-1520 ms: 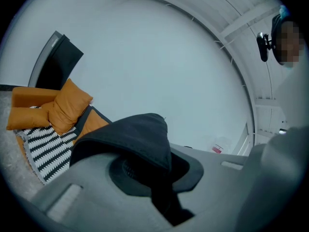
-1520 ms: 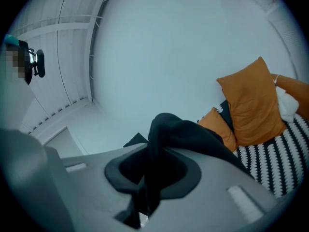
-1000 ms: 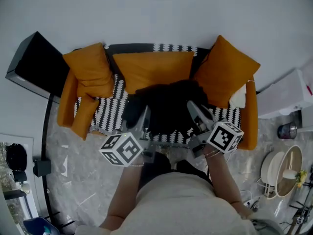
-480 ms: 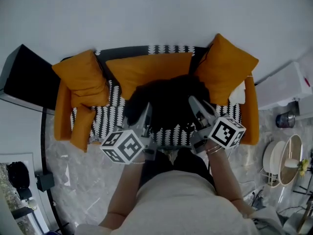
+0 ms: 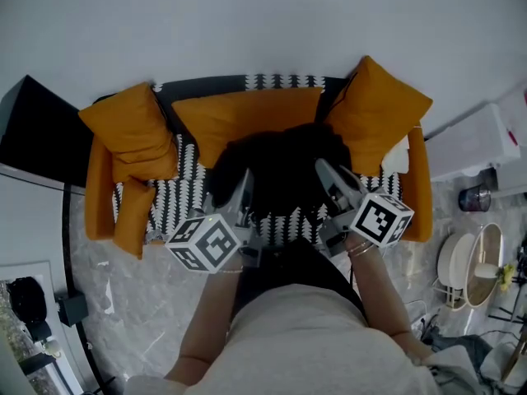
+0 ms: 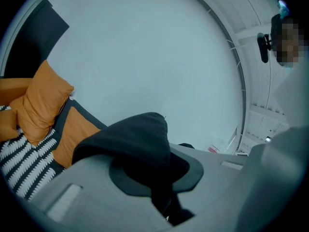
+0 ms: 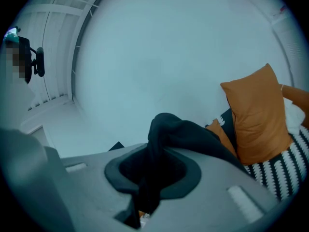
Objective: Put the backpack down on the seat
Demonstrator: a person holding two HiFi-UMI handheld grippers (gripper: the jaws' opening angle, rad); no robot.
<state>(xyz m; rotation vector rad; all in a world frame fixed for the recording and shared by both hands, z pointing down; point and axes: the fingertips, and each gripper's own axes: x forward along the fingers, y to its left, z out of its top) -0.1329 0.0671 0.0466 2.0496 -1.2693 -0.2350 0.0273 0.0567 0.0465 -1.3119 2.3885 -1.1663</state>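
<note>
The black backpack (image 5: pixel 284 167) hangs in the middle of the sofa, over the black-and-white striped seat (image 5: pixel 177 197) and against the orange back cushion (image 5: pixel 247 118); whether it rests on the seat is hidden. My left gripper (image 5: pixel 243 194) is shut on its left side and my right gripper (image 5: pixel 328 183) on its right side. In the left gripper view a fold of the black backpack fabric (image 6: pixel 140 144) is pinched between the jaws of the left gripper (image 6: pixel 161 192). The right gripper view shows the same: black fabric (image 7: pixel 169 134) clamped in the right gripper (image 7: pixel 145 190).
Orange pillows stand at the sofa's left end (image 5: pixel 128 134) and right end (image 5: pixel 380 113), with a white item (image 5: pixel 400 156) beside the right one. A black box (image 5: pixel 37 134) flanks the sofa on the left, a white cabinet (image 5: pixel 482 142) and round floor items (image 5: pixel 473 271) on the right.
Both grippers have carried the backpack further in over the seat, toward the back cushion. The grip on the fabric is unchanged.
</note>
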